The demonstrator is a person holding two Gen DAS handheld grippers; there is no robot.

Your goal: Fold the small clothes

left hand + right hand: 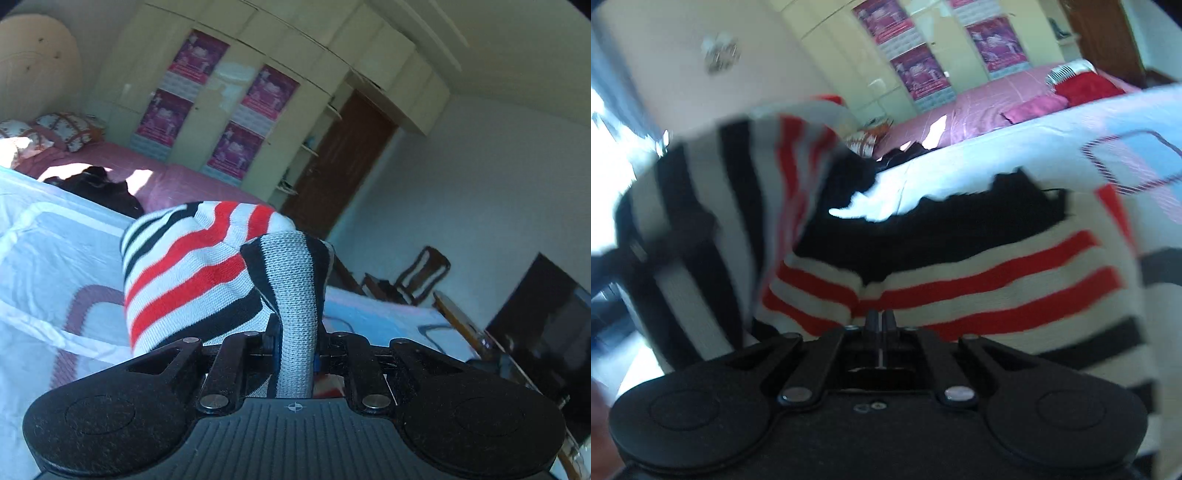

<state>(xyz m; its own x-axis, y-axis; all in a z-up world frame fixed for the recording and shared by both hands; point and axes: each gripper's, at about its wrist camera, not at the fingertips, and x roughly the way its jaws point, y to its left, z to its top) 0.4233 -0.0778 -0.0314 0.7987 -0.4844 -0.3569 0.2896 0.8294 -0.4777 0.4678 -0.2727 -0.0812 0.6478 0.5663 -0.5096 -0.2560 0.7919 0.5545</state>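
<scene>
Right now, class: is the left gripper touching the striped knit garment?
Touching. The left wrist view shows the left gripper shut on a bunched fold of the striped knit garment, which runs between its fingers.

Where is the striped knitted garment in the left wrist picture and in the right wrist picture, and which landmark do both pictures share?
Left wrist view: the striped knitted garment is at centre, rising from the left claw, which is shut on a fold of it.
Right wrist view: it fills the middle and left, blurred, just beyond the shut right claw.
Shared landmark: the pink posters on the pale wardrobe.
</scene>
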